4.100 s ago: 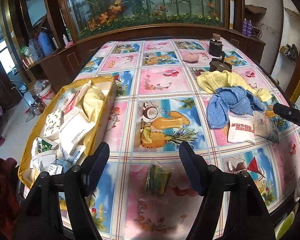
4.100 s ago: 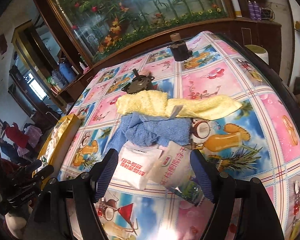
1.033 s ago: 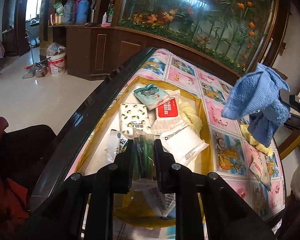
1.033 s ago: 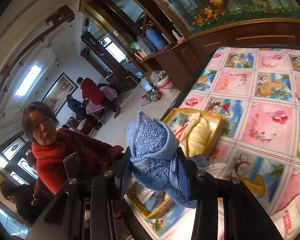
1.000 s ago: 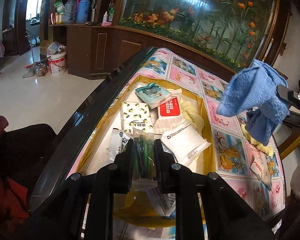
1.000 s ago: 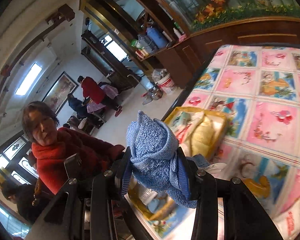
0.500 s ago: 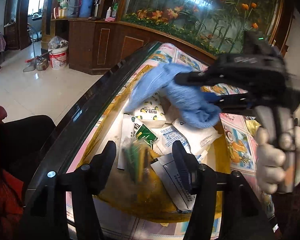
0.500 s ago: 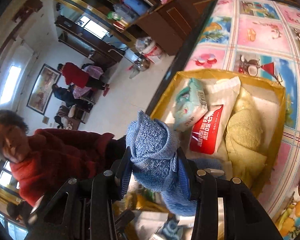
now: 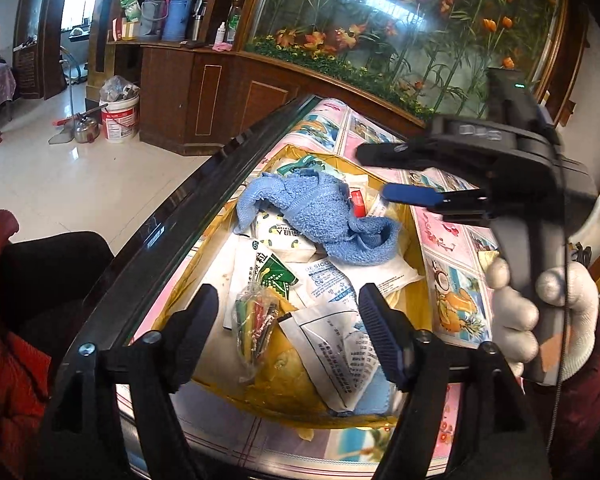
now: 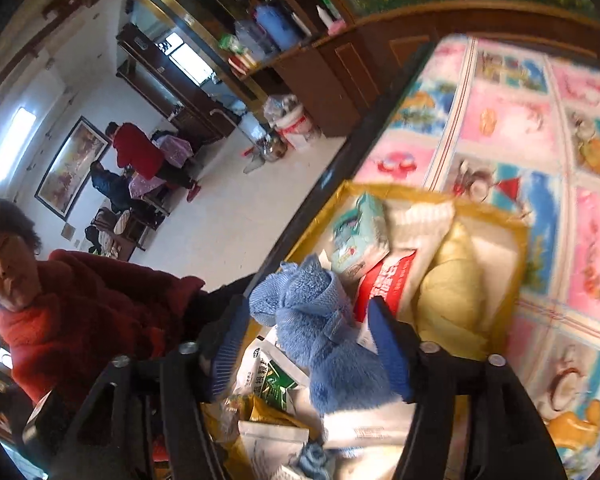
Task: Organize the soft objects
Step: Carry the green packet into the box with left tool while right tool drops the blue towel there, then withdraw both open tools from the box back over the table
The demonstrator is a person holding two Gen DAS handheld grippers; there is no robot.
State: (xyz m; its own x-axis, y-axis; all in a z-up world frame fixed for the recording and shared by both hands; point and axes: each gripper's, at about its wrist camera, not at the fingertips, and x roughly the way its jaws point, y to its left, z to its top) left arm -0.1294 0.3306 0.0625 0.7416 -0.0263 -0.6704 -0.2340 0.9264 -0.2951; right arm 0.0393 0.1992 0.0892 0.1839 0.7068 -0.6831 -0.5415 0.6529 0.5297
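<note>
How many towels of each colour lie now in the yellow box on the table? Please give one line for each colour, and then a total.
Blue towel: 1
Yellow towel: 1
Total: 2 in the yellow box
A small blue patch at the near end is too hidden to count.

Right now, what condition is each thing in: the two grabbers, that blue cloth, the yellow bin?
Left gripper: open, holding nothing.
Right gripper: open, fingers either side of the towel.
Blue towel: crumpled, lying on the packets.
Yellow box: lidless, piled with soft packets.
Green snack packet: lying in the box.
</note>
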